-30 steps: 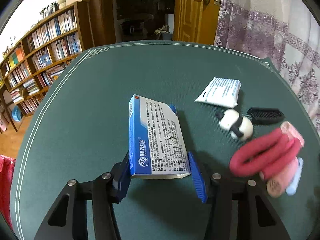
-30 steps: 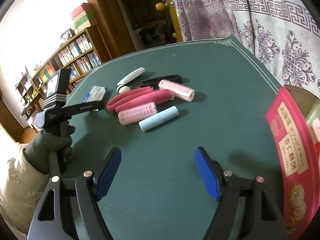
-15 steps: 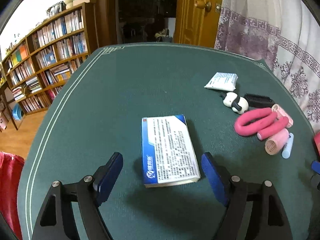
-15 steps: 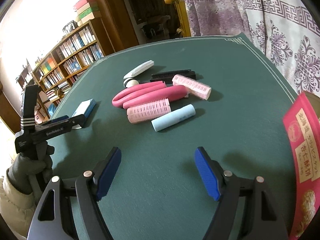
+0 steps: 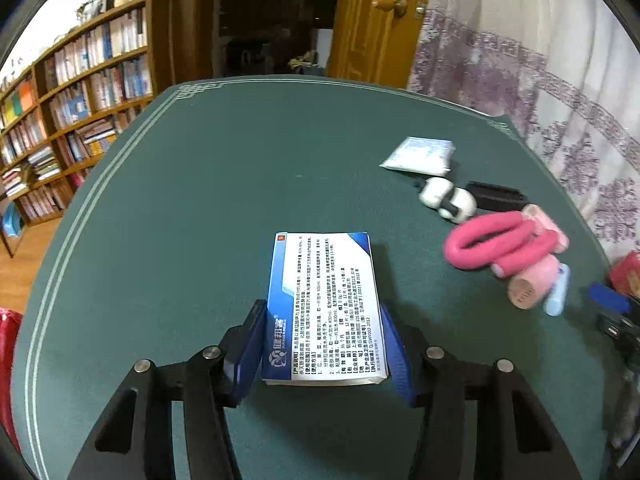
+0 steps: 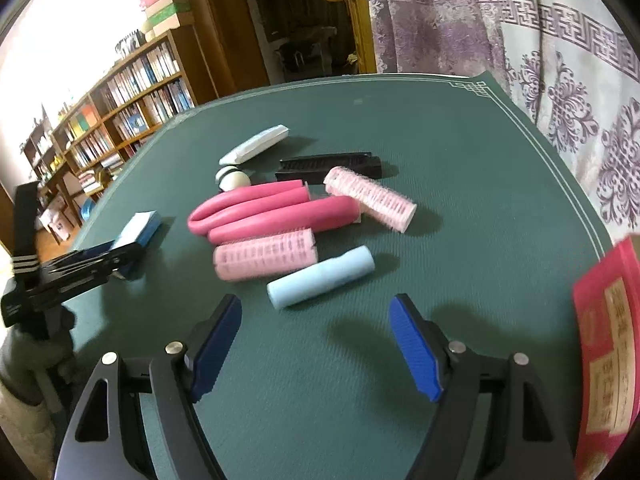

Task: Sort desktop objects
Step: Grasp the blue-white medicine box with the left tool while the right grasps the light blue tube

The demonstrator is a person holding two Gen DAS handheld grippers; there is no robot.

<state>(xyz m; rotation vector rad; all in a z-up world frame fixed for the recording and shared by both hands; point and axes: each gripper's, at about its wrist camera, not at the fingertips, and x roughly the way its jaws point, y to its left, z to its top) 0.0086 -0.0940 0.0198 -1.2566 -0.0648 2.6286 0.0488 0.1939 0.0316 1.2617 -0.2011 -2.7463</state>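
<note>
Closed from both sides by the left gripper (image 5: 322, 344) is a blue-and-white medicine box (image 5: 326, 304), its jaws having just narrowed until the pads press its near end; the box lies flat on the green table (image 5: 200, 200). To its right, one folded hot-pink foam roller (image 6: 272, 212), two pale pink hair rollers (image 6: 266, 259), one light blue tube (image 6: 320, 278), one black comb (image 6: 328, 164), one panda toy (image 5: 448, 200) and one white packet (image 5: 420, 156) are clustered. Held open and empty, the right gripper (image 6: 316, 344) hovers just before the blue tube. One red box (image 6: 608, 340) is seen at the right edge.
</note>
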